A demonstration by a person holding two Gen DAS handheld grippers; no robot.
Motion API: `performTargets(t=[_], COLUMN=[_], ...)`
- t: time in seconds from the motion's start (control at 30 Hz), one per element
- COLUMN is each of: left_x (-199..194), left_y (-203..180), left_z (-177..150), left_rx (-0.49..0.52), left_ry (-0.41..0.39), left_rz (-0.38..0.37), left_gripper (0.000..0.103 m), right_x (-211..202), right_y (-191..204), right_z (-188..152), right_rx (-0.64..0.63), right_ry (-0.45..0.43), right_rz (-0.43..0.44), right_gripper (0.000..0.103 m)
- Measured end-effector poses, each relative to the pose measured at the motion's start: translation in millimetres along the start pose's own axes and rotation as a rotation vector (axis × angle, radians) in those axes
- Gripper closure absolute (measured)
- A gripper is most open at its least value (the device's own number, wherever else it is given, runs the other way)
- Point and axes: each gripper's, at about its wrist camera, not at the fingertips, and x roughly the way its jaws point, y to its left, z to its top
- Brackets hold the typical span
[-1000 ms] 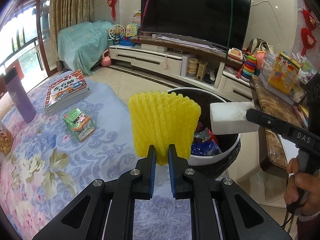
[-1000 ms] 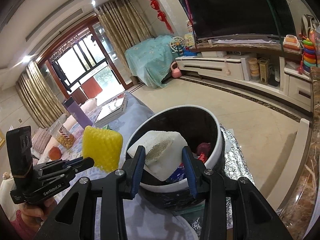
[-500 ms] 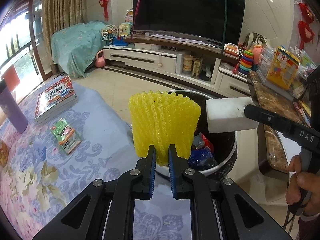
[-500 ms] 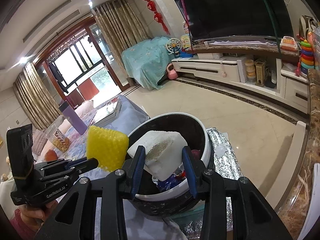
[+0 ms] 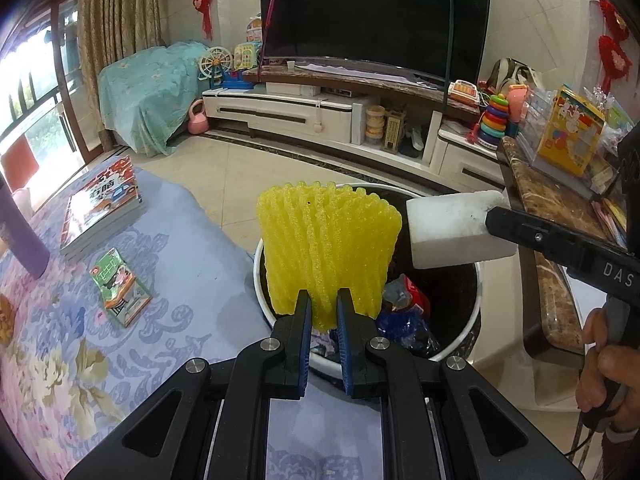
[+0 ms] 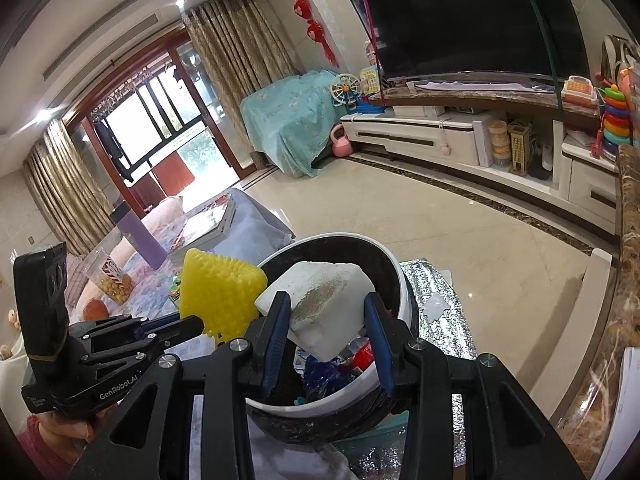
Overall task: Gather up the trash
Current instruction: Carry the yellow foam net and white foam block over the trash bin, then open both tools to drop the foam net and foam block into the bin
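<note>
My left gripper (image 5: 323, 300) is shut on a yellow foam fruit net (image 5: 326, 252), which stands upright over the near rim of a round trash bin (image 5: 478, 300). In the right wrist view the same yellow foam net (image 6: 220, 290) hangs at the bin's (image 6: 394, 320) left edge. My right gripper (image 6: 326, 312) is shut on a white foam block (image 6: 320, 308) held above the bin's opening; this white foam block (image 5: 452, 230) also shows from the left wrist, over the bin's right side. Wrappers and a blue bag (image 5: 404, 324) lie inside the bin.
A floral tablecloth (image 5: 100, 352) bears a small green box (image 5: 120, 286), a stack of books (image 5: 104, 208) and a purple bottle (image 5: 20, 236). Silver foil (image 6: 432, 304) lies under the bin. A marble counter (image 5: 560, 232) stands at right, a TV stand (image 5: 320, 112) beyond.
The left gripper with the yellow net has moved toward the bin, from over the cloth to over its near rim. The right gripper has kept the white block above the bin.
</note>
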Motion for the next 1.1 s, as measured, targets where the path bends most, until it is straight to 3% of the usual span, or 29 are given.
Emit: performTargets(t=[1.03,1.1], left_x=[39.6,40.8], left_y=[-12.3,-12.9], left_z=[23.9,25.0], left_rx=[0.022,0.024], left_ry=[0.101,0.107], left_rz=[0.001,0.001], left_gripper=[0.091,0.086], right_x=[33.3,35.3], right_y=[-3.9,-3.4], right_z=[14.4,15.4], right_rx=[-0.065,-0.068], right_ry=[0.100,0.105], right_rz=[-0.070,-0.072], right_gripper=[0.063,0.060])
